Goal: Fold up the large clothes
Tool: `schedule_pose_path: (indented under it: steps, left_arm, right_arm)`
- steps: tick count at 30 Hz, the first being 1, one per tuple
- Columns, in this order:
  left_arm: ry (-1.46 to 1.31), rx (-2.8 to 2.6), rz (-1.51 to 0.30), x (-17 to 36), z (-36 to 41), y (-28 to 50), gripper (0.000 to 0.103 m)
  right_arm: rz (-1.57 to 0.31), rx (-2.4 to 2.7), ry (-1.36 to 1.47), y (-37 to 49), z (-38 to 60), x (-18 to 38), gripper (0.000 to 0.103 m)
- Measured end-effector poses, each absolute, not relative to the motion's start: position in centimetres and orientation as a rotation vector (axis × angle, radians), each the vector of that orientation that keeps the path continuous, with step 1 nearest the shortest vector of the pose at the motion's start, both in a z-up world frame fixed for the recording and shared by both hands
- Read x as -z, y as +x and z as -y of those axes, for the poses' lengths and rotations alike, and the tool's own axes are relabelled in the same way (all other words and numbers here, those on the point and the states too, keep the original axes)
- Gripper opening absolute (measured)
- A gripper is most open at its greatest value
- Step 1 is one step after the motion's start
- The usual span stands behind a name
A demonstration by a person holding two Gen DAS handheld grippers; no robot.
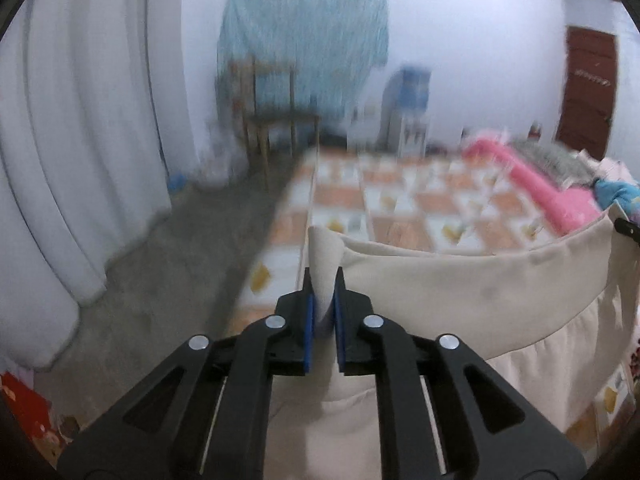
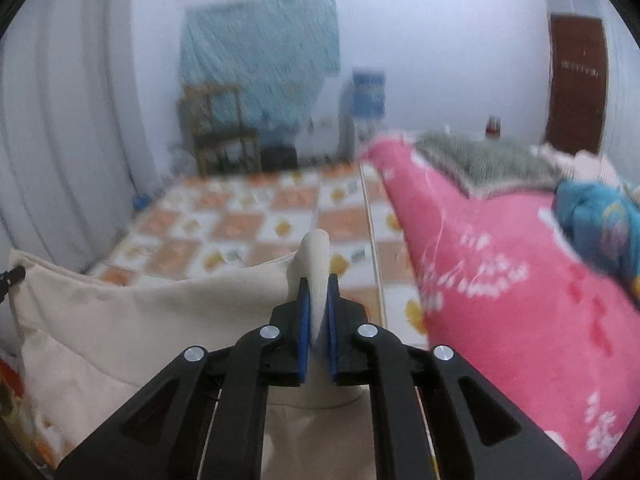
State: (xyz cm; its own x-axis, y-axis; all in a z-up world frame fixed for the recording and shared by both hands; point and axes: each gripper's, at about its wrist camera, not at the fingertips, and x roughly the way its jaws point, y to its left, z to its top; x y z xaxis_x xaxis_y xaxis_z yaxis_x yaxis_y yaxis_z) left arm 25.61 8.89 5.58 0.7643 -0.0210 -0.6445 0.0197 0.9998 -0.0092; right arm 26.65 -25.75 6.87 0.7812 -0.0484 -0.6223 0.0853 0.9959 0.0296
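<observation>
A large cream garment hangs stretched in the air between my two grippers, above a bed. My left gripper is shut on its left corner, which sticks up between the blue pads. My right gripper is shut on the other corner, and the cream garment spreads away to the left in the right wrist view. The right gripper's tip shows at the far right edge of the left wrist view. Both views are motion-blurred.
The bed has an orange-and-white checked sheet. A pink quilt, a grey blanket and a blue garment lie along its right side. White curtains, a wooden chair, a brown door and bare floor surround it.
</observation>
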Motion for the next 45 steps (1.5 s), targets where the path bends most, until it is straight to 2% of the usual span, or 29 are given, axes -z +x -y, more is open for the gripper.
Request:
schedule_pose_path:
  steps: [2,4,6,8,11,16,19,22,23,25,28,31,34,37,40,45]
  left_arm:
    - [0.008,-0.042,-0.817,-2.1,-9.1,28.3,0.032]
    - [-0.013,-0.098,-0.908,0.4,-9.8,29.3,0.033]
    - [-0.071,-0.068,-0.883,0.3,-10.5,28.3,0.034]
    - [-0.081,-0.034,-0.822,-0.7,-10.6,26.6,0.048]
    - [-0.091,0.076,-0.779,-1.8,-10.0,24.4,0.059]
    - [-0.155,0.246,-0.846,-1.8,-8.5,21.8,0.072]
    - [-0.173,0.288,-0.862,-0.6,-8.1,18.9,0.083]
    - [-0.103,0.227,-0.949,2.3,-7.6,17.6,0.083]
    - [-0.059,0.173,-0.964,3.2,-7.5,17.2,0.089]
    - [-0.047,0.146,-0.930,3.0,-8.0,16.1,0.089]
    - [-0.095,0.102,-0.938,1.8,-8.9,15.2,0.089]
    - [-0.145,0.093,-0.887,0.0,-9.3,13.1,0.089]
    - [-0.149,0.073,-0.883,-0.8,-8.7,11.0,0.089]
    - [-0.142,0.065,-0.886,-1.3,-7.3,9.3,0.092]
    - [-0.132,0.066,-0.861,-2.0,-5.5,7.5,0.092]
    - [-0.079,0.098,-0.821,-4.1,-1.8,5.4,0.093]
  right_arm:
    - [-0.791,0.106,0.021,29.7,25.6,-2.9,0.024]
    - [-0.860,0.110,0.019,30.6,25.5,-0.5,0.024]
    - [-0.854,0.084,0.035,29.8,25.4,-0.4,0.024]
    - [-0.823,0.063,0.013,28.6,24.7,-1.2,0.026]
    - [-0.812,-0.035,0.020,27.0,23.6,-2.1,0.035]
    - [-0.862,-0.118,0.094,23.9,22.6,-2.2,0.037]
    - [-0.841,-0.121,0.086,20.1,22.4,-2.1,0.055]
    - [-0.890,-0.096,0.060,17.2,22.7,0.0,0.060]
    - [-0.936,-0.068,0.055,16.6,23.1,1.3,0.061]
    - [-0.987,-0.010,0.057,15.7,24.0,2.9,0.061]
    - [-0.957,0.027,0.063,13.8,23.9,1.4,0.061]
    - [-0.928,0.054,0.064,12.2,23.3,0.0,0.069]
    - [-0.920,0.033,0.124,10.9,22.8,-0.4,0.072]
    - [-0.911,0.011,0.135,9.4,21.1,-0.5,0.080]
    - [-0.888,-0.015,0.120,7.8,18.6,-1.0,0.082]
    - [-0.774,-0.057,0.109,5.2,15.4,-3.6,0.093]
